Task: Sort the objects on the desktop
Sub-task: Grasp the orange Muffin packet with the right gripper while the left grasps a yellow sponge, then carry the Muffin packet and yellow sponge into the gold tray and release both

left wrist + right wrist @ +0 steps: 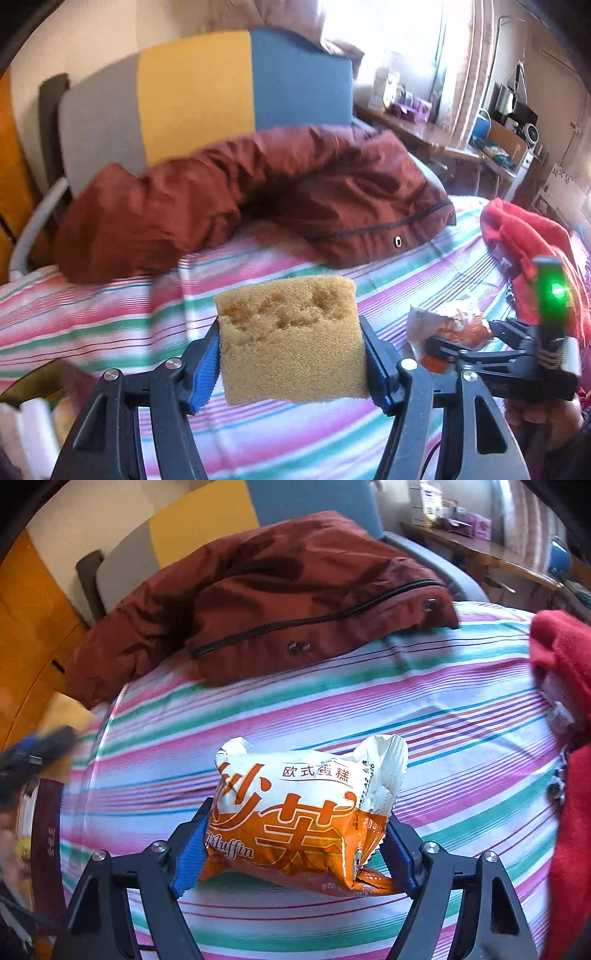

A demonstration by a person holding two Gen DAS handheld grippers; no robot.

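A yellow-brown sponge (pixel 291 339) is clamped between the blue pads of my left gripper (pixel 291 362), lifted above the striped bedsheet (pixel 110 317). An orange and white muffin packet (pixel 299 812) is held between the blue pads of my right gripper (pixel 295 853), also over the striped sheet (pixel 406 709). In the left wrist view the right gripper (pixel 458 343) shows at the right with the packet (pixel 454 325) in it and a green light on its body. The left gripper appears blurred at the left edge of the right wrist view.
A dark red jacket (pixel 258 199) lies across the far side of the sheet, in front of a grey, yellow and blue chair back (pixel 207 103). Red cloth (pixel 532 251) is piled at the right. A cluttered wooden desk (pixel 443 144) stands by the window.
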